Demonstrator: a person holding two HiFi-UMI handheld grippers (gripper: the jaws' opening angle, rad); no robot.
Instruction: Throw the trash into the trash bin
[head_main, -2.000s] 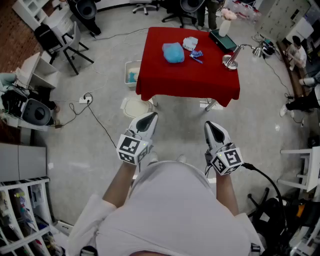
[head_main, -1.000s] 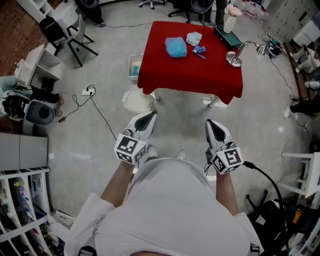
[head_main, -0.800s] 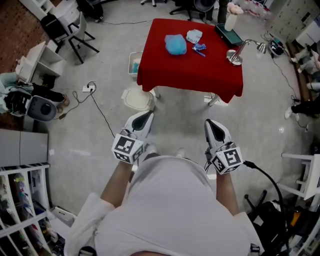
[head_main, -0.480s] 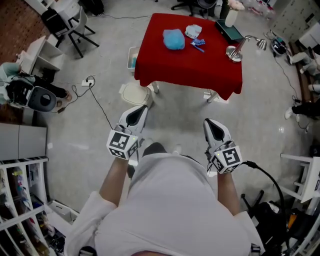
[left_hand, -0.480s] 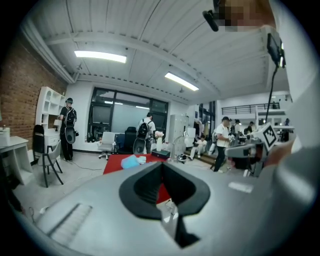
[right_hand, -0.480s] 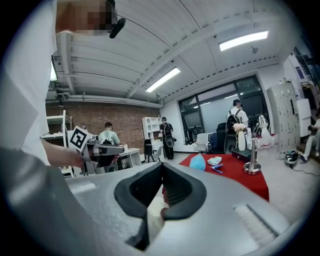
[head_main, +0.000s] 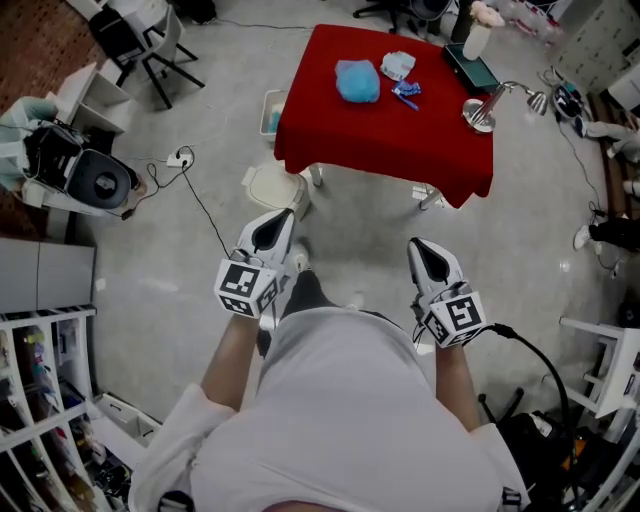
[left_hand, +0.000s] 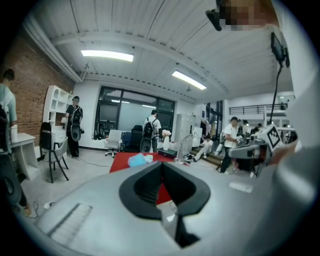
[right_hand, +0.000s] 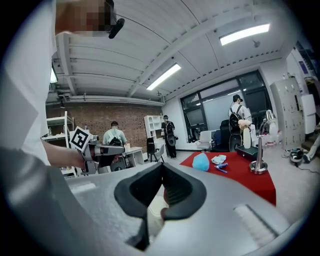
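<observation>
We hold our left claw and right claw both closed and empty, well apart from the red desk.

you'll find the trash on the red table, toward its far half: a crumpled blue wad left of centre, a crumpled white piece just beside it on the right, and a small blue-and-white wrapper lying flat near both. the trash bin, an open white rectangular tub with something blue inside, stands upright on the floor just beside the table's left side.
</observation>
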